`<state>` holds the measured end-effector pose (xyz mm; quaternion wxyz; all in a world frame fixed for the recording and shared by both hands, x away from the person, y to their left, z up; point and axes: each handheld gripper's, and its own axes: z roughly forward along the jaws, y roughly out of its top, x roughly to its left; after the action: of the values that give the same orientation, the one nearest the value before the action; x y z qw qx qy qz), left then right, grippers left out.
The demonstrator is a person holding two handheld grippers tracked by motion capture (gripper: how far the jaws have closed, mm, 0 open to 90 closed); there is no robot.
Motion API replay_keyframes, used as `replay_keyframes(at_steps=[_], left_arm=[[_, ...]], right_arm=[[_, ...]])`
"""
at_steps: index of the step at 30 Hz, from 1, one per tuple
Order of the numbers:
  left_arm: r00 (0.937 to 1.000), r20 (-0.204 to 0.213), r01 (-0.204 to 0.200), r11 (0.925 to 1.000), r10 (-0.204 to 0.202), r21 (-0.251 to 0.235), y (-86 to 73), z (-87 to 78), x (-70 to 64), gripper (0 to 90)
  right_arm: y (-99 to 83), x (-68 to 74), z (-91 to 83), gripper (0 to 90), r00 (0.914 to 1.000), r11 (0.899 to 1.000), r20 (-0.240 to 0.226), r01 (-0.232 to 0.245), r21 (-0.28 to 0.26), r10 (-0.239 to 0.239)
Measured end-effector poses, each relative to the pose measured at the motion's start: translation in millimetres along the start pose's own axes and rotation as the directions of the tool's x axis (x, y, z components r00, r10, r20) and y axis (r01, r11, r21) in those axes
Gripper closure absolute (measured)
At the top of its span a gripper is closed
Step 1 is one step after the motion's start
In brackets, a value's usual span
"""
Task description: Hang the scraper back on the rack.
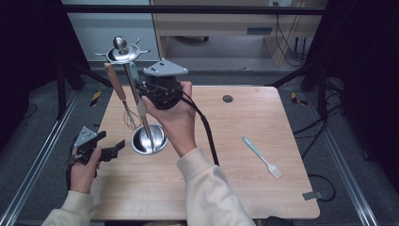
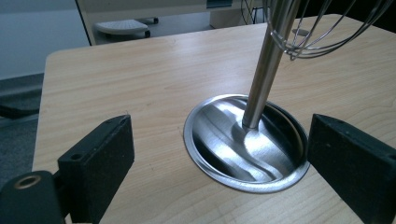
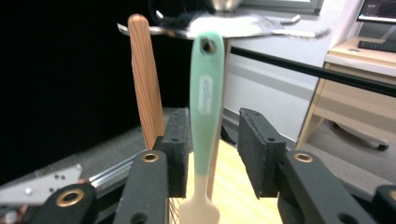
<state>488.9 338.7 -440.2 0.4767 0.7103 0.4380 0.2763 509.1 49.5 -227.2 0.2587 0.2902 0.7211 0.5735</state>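
Observation:
A steel utensil stand rises from a round base dish on the wooden table; its pole carries a hook ring on top. A whisk with a wooden handle hangs from the ring, wires low. Beside it hangs a mint-green-handled utensil. My right gripper is open, jaws either side of the green handle, with a gap on one side. My left gripper is open and empty, facing the base dish.
A pastry brush with a mint-green handle lies on the table's right half. A dark round grommet sits near the far edge. Desks and cables stand beyond the table. Metal rails run along the floor on both sides.

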Motion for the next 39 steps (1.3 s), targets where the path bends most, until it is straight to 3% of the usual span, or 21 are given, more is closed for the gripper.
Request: replay_keyframes(at_steps=[2, 3, 5, 15, 23, 34, 39], left_arm=[[1.0000, -0.002, -0.008, 0.9999, 0.008, -0.015, 5.6, -4.2, -1.6, 7.5], [0.9997, 0.018, -0.018, 0.9991, 0.018, -0.039, 9.6, -5.1, -2.2, 7.5], [0.9998, 0.002, -0.022, 0.9992, 0.022, -0.033, 17.8, -11.0, -4.4, 7.6], [0.9978, 0.017, -0.062, 0.9932, 0.064, -0.098, 64.3, -37.4, -18.7, 9.5], [0.9925, 0.038, -0.109, 0.9823, 0.116, -0.153, 101.7, -60.9, -30.8, 13.7], [0.9859, 0.051, -0.148, 0.9721, 0.160, -0.182, 127.6, -74.8, -39.8, 21.5], [0.9846, 0.078, -0.138, 0.9685, 0.157, -0.208, 143.2, -82.2, -45.2, 33.2]], right_arm=[[-2.9, -3.0, -4.8, 62.4, 0.9999, 1.000, 0.009, 0.006, 0.016, -0.007], [-4.8, -4.6, -7.5, 62.9, 0.9998, 1.000, 0.018, 0.006, 0.027, -0.007], [-9.8, -8.7, -12.7, 63.1, 0.9996, 0.999, 0.024, 0.013, 0.049, -0.014], [-41.7, -27.8, -35.3, 67.6, 0.9979, 0.990, 0.058, 0.019, 0.137, -0.027], [-78.4, -41.6, -43.2, 69.6, 0.9964, 0.979, 0.083, -0.002, 0.203, -0.016], [-114.1, -59.7, -55.1, 71.3, 0.9921, 0.963, 0.125, -0.032, 0.269, -0.002], [-134.1, -69.2, -62.9, 71.3, 0.9873, 0.952, 0.158, -0.055, 0.301, 0.007]])
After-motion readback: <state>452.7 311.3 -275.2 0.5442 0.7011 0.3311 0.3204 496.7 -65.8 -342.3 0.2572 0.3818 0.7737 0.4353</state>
